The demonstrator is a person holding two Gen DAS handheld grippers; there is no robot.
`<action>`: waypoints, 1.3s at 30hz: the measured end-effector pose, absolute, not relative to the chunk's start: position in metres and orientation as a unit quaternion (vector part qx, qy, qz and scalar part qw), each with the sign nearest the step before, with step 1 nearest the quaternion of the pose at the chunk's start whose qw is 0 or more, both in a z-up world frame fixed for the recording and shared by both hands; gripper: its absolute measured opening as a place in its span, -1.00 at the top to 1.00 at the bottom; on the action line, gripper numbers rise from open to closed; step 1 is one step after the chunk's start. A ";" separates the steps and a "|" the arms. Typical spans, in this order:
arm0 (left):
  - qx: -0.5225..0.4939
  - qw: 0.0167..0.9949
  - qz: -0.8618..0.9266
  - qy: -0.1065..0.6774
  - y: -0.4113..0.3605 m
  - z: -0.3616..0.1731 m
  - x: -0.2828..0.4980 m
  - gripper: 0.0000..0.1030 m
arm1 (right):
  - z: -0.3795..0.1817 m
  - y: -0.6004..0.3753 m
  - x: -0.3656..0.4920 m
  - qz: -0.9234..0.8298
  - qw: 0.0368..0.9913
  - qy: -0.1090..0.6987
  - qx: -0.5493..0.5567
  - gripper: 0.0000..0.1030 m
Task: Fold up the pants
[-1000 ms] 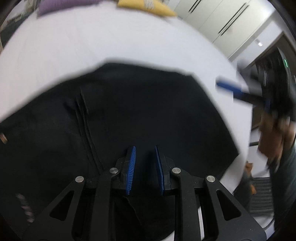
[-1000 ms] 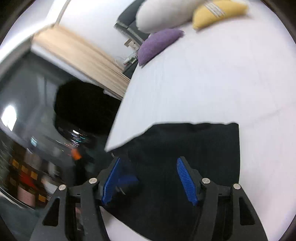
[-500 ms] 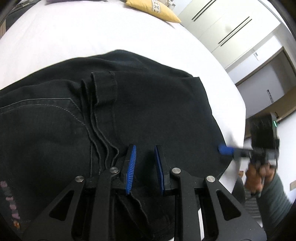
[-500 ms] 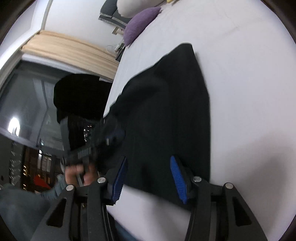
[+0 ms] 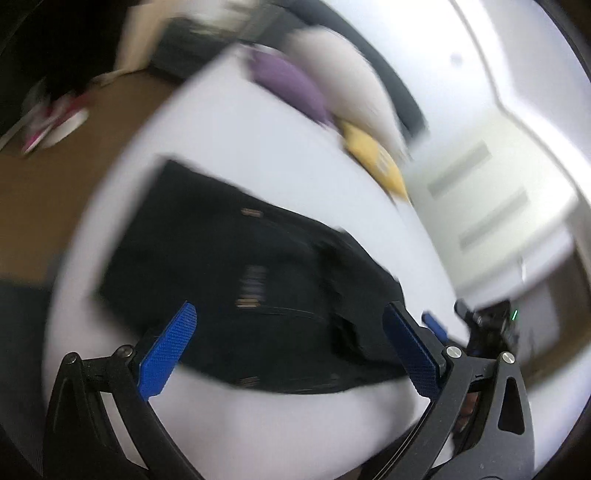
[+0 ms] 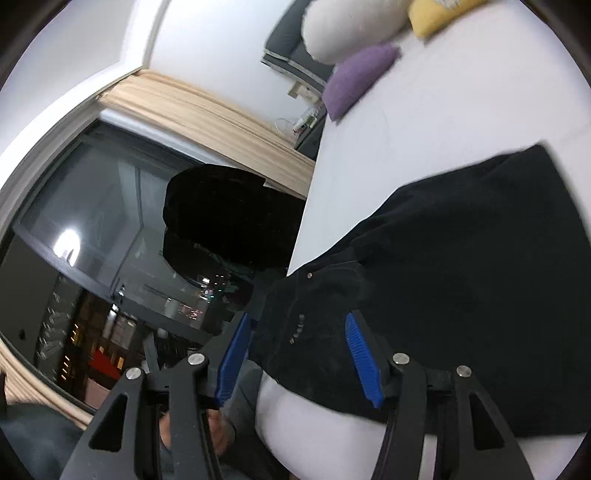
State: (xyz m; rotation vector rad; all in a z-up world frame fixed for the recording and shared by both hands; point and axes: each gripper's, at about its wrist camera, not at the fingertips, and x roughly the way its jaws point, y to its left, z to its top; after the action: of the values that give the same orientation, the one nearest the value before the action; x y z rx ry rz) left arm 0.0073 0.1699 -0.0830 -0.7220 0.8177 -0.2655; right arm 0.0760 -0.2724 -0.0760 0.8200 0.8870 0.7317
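Black pants [image 5: 240,258] lie folded into a rough rectangle on the white bed [image 5: 258,147]; this view is blurred by motion. My left gripper [image 5: 290,312] hovers before the pants' near edge, its jaws opening wide with nothing gripped. At its right, my right gripper [image 5: 436,326] shows a blue pad by the pants' corner. In the right wrist view the pants [image 6: 461,277] fill the right half. My right gripper [image 6: 297,321] straddles their near-left corner at the bed's edge. Its jaws are opening, and the blue pads [image 6: 356,343] stand apart from the cloth.
A purple cushion [image 6: 358,79], a yellow cushion [image 6: 439,14] and a white pillow [image 6: 347,29] lie at the bed's head. A dark window [image 6: 92,221] and beige curtain [image 6: 199,110] are left of the bed. Shoes [image 5: 51,122] lie on the brown floor. A hand [image 6: 218,435] shows below.
My left gripper let go of the pants fold, opened wide and drew back, rolling. My right gripper shifted to the pants' corner at the bed's edge.
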 end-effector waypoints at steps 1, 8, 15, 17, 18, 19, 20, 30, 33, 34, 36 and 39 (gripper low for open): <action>-0.369 0.837 -0.104 0.389 0.190 -0.092 0.001 -0.99 | -0.081 -0.266 0.083 0.334 0.755 0.410 0.387 -0.13; -0.481 0.771 -0.058 0.414 0.227 -0.150 0.003 -0.98 | -0.093 -0.253 0.103 0.336 0.735 0.409 0.424 -0.13; -0.493 0.772 -0.059 0.396 0.222 -0.169 0.012 -0.95 | -0.107 -0.273 0.098 0.321 0.725 0.412 0.450 -0.13; -0.501 0.769 -0.058 0.394 0.216 -0.171 0.021 -0.73 | -0.110 -0.276 0.097 0.319 0.721 0.417 0.452 -0.13; -0.500 0.767 -0.063 0.397 0.215 -0.171 0.027 -0.58 | -0.110 -0.275 0.100 0.320 0.721 0.420 0.448 -0.13; -0.501 0.762 -0.065 0.405 0.212 -0.175 0.031 -0.28 | -0.109 -0.273 0.103 0.322 0.720 0.424 0.445 -0.13; -0.505 0.757 -0.066 0.410 0.210 -0.178 0.035 -0.02 | -0.108 -0.271 0.109 0.326 0.719 0.429 0.439 -0.13; -0.489 0.763 -0.081 0.415 0.203 -0.163 0.047 0.67 | -0.157 -0.250 0.164 0.261 0.685 0.572 0.369 -0.16; -0.447 0.793 -0.104 0.400 0.189 -0.125 0.054 0.67 | -0.170 -0.246 0.166 0.254 0.696 0.568 0.359 -0.09; -0.435 0.802 -0.110 0.395 0.185 -0.115 0.054 0.67 | -0.170 -0.245 0.165 0.251 0.699 0.564 0.361 -0.09; -0.404 0.819 -0.130 0.385 0.169 -0.088 0.059 0.67 | -0.168 -0.243 0.162 0.250 0.711 0.554 0.353 -0.09; -0.356 0.841 -0.155 0.376 0.137 -0.057 0.071 0.67 | -0.159 -0.248 0.156 0.250 0.716 0.546 0.356 -0.14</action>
State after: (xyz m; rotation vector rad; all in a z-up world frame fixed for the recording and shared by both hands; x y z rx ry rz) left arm 0.0710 0.1372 -0.0572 -0.7519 0.7948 -0.3281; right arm 0.1564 -0.2476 -0.1587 0.7873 1.2099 0.5532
